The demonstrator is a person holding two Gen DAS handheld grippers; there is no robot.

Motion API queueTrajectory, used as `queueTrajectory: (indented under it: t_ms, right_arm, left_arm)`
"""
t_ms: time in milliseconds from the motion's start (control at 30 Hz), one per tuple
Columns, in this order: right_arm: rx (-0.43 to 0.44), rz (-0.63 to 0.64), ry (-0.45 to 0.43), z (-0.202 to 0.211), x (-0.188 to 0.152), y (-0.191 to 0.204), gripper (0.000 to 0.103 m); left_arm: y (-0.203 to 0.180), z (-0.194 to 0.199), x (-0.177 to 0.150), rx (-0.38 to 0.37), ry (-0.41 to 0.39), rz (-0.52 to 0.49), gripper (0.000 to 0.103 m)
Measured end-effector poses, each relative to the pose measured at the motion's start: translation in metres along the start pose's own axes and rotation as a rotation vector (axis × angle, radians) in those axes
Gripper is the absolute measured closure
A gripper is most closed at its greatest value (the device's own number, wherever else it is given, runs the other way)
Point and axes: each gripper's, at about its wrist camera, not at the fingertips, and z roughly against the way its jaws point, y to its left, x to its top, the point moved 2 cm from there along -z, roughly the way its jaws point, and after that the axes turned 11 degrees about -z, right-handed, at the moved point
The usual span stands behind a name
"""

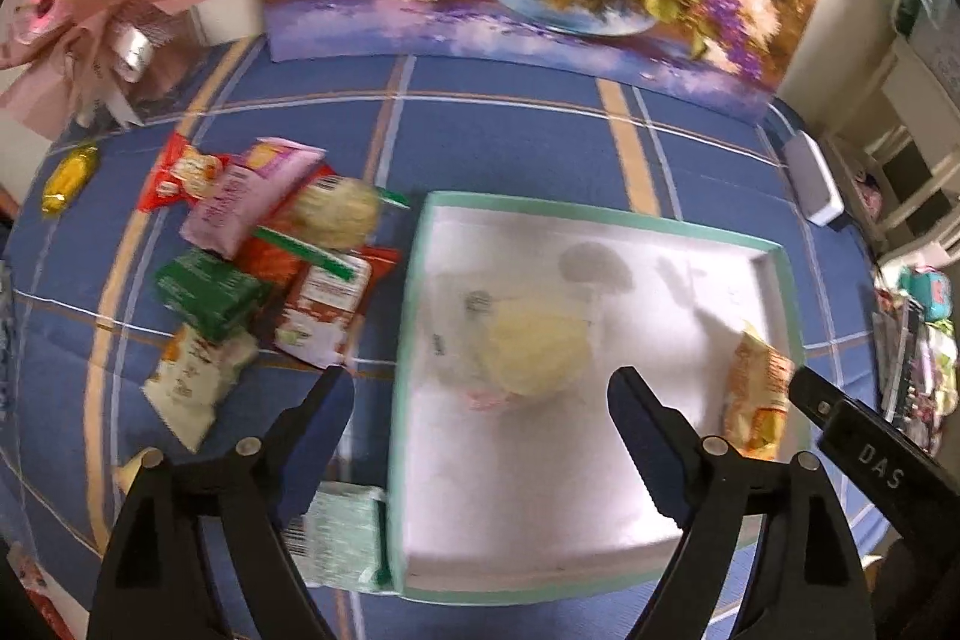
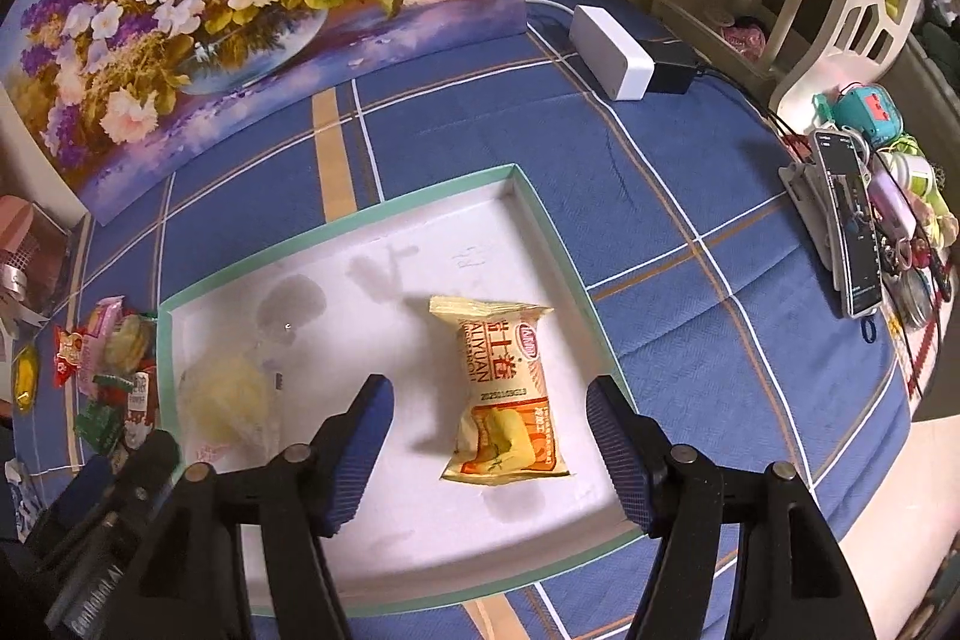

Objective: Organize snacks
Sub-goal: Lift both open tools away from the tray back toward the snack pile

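The right gripper stands open over the orange snack packet, lying flat in the white tray; the left gripper gapes empty above a clear-wrapped yellow cake; other snacks lie piled beside the tray.

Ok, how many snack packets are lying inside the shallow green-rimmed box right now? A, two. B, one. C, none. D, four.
A: inside the green-rimmed box lie two packets, an orange and yellow packet near its right side and a clear-wrapped pale yellow snack at its left; the other snacks sit in a pile on the blue cloth outside it.
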Motion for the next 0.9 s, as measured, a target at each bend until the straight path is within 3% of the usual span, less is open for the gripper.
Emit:
queueTrajectory:
  t_ms: [100,400,633,900]
  right_arm:
    - [0.011,0.005,0.007,-0.001,-0.002,0.004,0.027]
    - [0.070,0.068,-0.006,0.006,-0.013,0.032,0.006]
    - [0.131,0.093,-0.009,0.014,-0.023,0.053,0.004]
    - [0.182,0.152,0.010,0.024,-0.045,0.084,0.002]
  left_arm:
    - [0.010,0.000,-0.001,0.083,-0.009,0.001,0.000]
    - [0.059,0.004,-0.004,0.084,-0.031,0.114,0.000]
    - [0.090,0.013,-0.012,0.057,-0.038,0.194,0.000]
    - [0.107,0.023,-0.019,0.062,-0.022,0.187,0.000]
